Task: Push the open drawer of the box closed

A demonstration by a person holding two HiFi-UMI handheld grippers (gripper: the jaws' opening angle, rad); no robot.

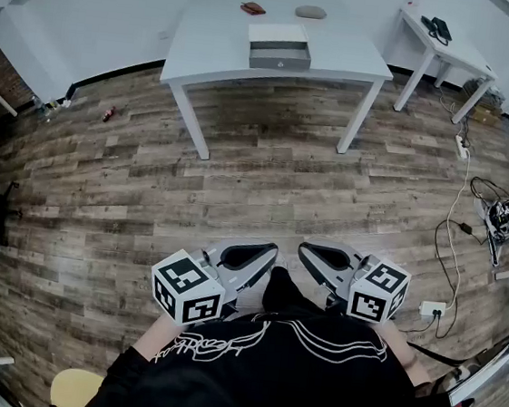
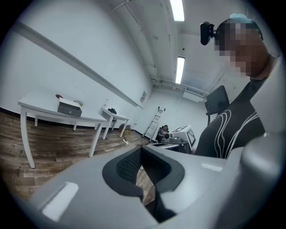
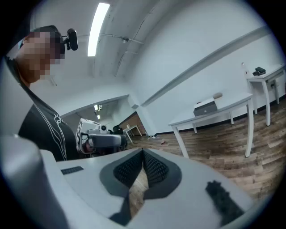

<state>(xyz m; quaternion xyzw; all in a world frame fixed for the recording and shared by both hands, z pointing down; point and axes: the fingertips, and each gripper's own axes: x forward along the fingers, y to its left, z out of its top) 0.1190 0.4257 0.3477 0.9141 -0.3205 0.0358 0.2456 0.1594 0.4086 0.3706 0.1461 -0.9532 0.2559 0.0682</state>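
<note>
The box (image 1: 279,48), white on top with a grey drawer front, stands near the front edge of a white table (image 1: 345,49) across the room. It also shows small in the left gripper view, box (image 2: 69,108), and the right gripper view, box (image 3: 205,107). How far the drawer stands out I cannot tell from here. Both grippers are held close to the person's body, far from the table. My left gripper (image 1: 270,249) (image 2: 141,149) is shut on nothing. My right gripper (image 1: 305,249) (image 3: 143,152) is shut and empty too, tips toward the left one.
A red item (image 1: 252,8) and a grey oval item (image 1: 310,12) lie behind the box. A second white table (image 1: 450,49) stands at the back right. Cables and a power strip (image 1: 431,309) lie on the wood floor at right. A ladder (image 2: 154,121) leans by the far wall.
</note>
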